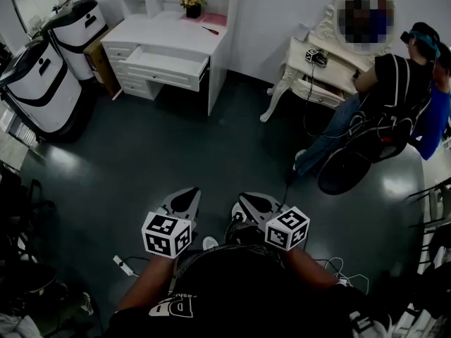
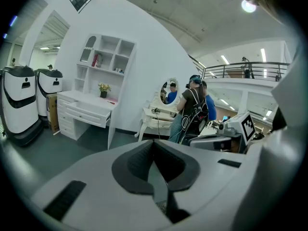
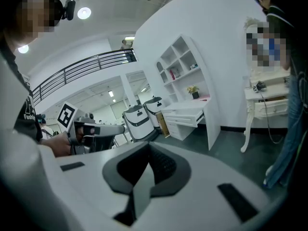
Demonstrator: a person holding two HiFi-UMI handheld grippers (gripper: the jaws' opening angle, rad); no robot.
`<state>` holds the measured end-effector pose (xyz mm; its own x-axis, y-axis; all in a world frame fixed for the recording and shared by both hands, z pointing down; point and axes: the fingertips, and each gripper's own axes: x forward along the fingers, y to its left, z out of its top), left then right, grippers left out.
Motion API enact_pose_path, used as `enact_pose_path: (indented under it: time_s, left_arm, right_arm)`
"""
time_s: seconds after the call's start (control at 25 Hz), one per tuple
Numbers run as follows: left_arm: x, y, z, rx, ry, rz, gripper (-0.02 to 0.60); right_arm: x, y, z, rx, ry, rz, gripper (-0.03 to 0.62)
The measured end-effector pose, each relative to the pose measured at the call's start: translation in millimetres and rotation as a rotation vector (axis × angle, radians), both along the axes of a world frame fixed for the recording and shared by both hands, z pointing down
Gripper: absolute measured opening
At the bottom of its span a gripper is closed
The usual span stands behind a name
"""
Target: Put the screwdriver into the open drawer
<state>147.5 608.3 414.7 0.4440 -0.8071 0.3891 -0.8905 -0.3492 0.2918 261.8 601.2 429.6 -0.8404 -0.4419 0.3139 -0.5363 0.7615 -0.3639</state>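
The left claw [image 1: 184, 197] and the right claw [image 1: 248, 204] are held low and side by side, close to the person's body. Each has its jaws pressed together with nothing between them.

The screwdriver [image 1: 210, 29], with a red handle, lies on the white tabletop [image 1: 165, 32], well ahead of both claws and off to their left. It sits just beside a pink mat [image 1: 203, 18] and near a pot of flowers [image 1: 192, 0]. The open drawer [image 1: 166, 65] juts out below that tabletop, on the side facing the claws, so it is nearer to them than the screwdriver is. A white shelf unit [image 2: 108, 57] rises behind the tabletop.

Between the claws and the drawer lies a wide stretch of dark, glossy floor [image 1: 176, 143]. Two white-and-black machines [image 1: 42, 83] stand further left of the tabletop, away from the straight line to the drawer. Ahead and to the right of the right claw, well apart from it, a seated person [image 1: 394, 83] works at an ornate white vanity [image 1: 310, 72]. A white plug on a cable [image 1: 124, 265] lies on the floor just left of the left claw.
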Motion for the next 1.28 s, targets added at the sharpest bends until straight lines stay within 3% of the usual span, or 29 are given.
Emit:
enact_pose_path:
  time_s: [0.52,1.28]
  left_arm:
    - [-18,-52,13,-0.029,0.019,-0.046,0.015]
    - [-37,-224,20,-0.060,-0.001,-0.042,0.015]
  right_arm:
    - [-17,-72,9,-0.018,-0.008,0.014,0.009]
    - [-41,-248,17,-0.046,-0.001,0.011,0.009]
